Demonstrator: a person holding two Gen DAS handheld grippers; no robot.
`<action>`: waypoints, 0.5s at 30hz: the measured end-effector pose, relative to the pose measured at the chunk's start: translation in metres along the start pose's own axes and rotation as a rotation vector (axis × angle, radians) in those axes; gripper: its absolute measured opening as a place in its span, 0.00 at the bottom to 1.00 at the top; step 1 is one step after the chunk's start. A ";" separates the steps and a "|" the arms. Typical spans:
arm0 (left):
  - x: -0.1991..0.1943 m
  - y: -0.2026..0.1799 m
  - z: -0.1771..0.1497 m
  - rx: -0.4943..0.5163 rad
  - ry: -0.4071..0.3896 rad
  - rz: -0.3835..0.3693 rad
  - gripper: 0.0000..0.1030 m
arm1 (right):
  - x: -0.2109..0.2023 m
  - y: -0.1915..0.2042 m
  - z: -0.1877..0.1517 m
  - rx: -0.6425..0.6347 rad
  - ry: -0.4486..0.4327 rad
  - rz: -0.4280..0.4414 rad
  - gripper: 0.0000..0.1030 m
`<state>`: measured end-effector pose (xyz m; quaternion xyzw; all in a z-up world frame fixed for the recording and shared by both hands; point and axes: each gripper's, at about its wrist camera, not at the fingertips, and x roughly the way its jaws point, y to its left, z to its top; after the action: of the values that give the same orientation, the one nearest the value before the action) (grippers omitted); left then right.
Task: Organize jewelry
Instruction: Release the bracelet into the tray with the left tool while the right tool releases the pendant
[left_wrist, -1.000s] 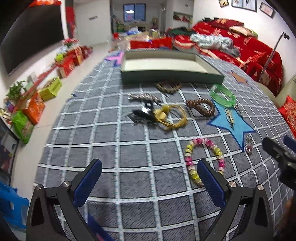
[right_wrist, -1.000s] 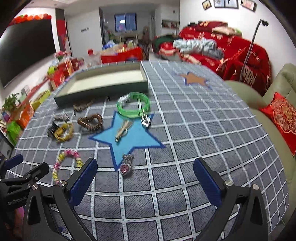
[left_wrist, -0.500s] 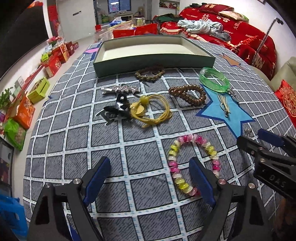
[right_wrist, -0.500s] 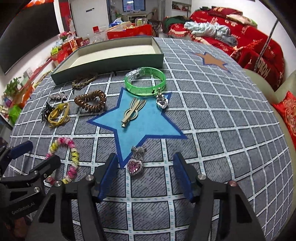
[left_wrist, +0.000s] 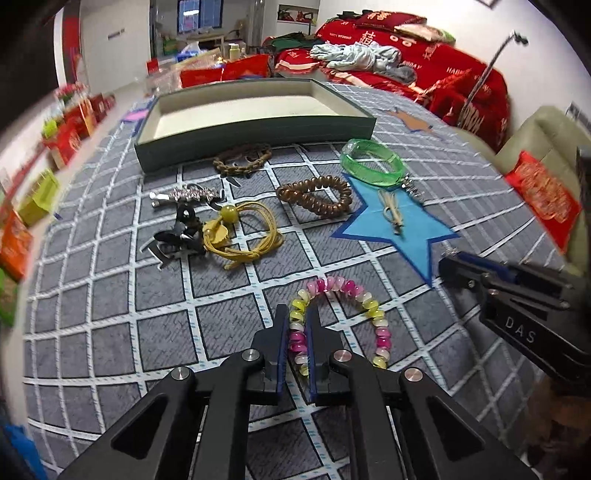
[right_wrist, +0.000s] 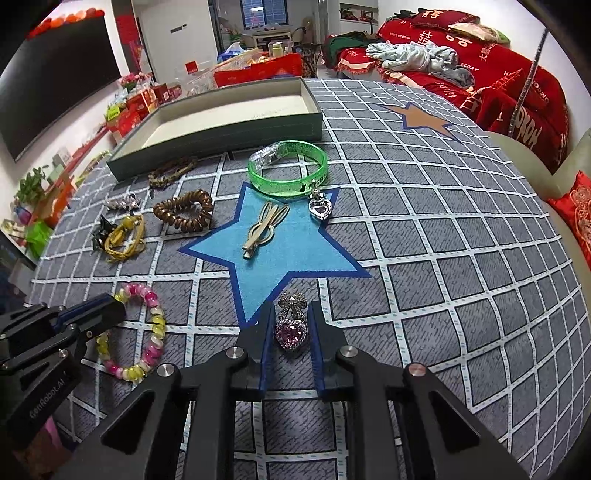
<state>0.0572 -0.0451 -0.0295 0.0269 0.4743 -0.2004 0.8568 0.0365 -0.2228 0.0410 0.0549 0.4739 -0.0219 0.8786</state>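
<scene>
**Both tongs closing on jewelry, tray still empty**

The counter (right_wrist: 443, 229), covered in a grey grid cloth with a blue star patch (right_wrist: 280, 251), carried all the jewelry loose. At its far edge sat the open tray (left_wrist: 255, 127), shallow, pale inside and with nothing in it, probably the target for sorting.

In front of the tray lay the unsorted pieces: green bangle (right_wrist: 288, 173), brown coil bracelet (left_wrist: 314, 194), yellow cord bracelet (left_wrist: 240, 232) tangled against a black hair claw (left_wrist: 177, 236), a braided bracelet (left_wrist: 242, 160) just beside the tray wall, a silver clip (left_wrist: 184, 194), a gold hair clip (right_wrist: 264, 230) on the star, and a clear heart charm (right_wrist: 320, 208) touching the bangle.

Left tongs (left_wrist: 298, 325) had just been closing and stood nearly shut, pinching the near-left arc of the pink-and-yellow bead bracelet (left_wrist: 365, 302); the rest of the loop lay flat on the cloth. Gripping one side of the ring likely lets it hang free when lifted.

Right tongs (right_wrist: 288, 325) had also just been closing, jaws narrow around the pink heart brooch (right_wrist: 291, 330) near the star's near point. Whether the pads actually pressed on it I could not tell; a thin gap seemed to remain.

Nothing lifted yet.
</scene>
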 end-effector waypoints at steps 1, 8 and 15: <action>-0.001 0.002 0.000 -0.004 -0.001 -0.007 0.26 | -0.002 -0.001 0.001 0.002 -0.004 0.002 0.19; -0.012 0.012 0.006 -0.030 -0.007 -0.059 0.26 | -0.012 -0.007 0.013 0.046 -0.027 0.056 0.19; -0.034 0.022 0.032 -0.035 -0.062 -0.097 0.26 | -0.019 -0.001 0.047 0.042 -0.059 0.094 0.19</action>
<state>0.0754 -0.0219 0.0130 -0.0174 0.4516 -0.2340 0.8608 0.0648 -0.2299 0.0826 0.0950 0.4440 0.0077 0.8909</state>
